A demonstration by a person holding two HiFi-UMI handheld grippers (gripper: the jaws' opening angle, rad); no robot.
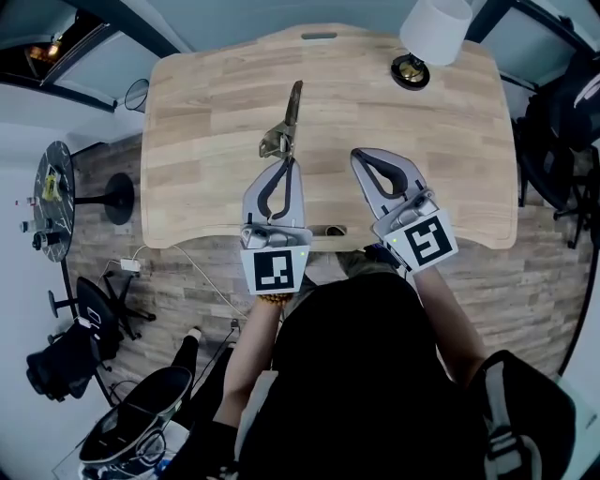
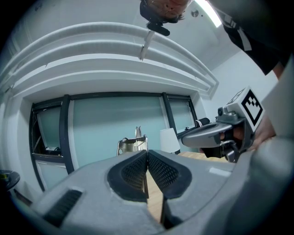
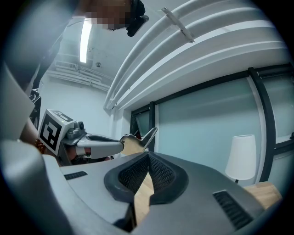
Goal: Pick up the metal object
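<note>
A thin metal object (image 1: 286,122), like folded tongs, stretches away from me over the wooden table (image 1: 206,187). My left gripper (image 1: 287,161) is shut on its near end. In the left gripper view the metal object (image 2: 133,144) sticks out just past the closed pads (image 2: 158,172). In the right gripper view the metal object (image 3: 138,137) sits at the tip of the left gripper (image 3: 121,146). My right gripper (image 1: 359,155) hovers beside it on the right, shut with nothing between its pads (image 3: 158,174).
A lamp with a white shade (image 1: 436,28) and a dark round base (image 1: 410,71) stands at the table's far right. Office chairs (image 1: 103,309) are on the floor to the left, and a black bag (image 1: 572,112) is beyond the table's right edge.
</note>
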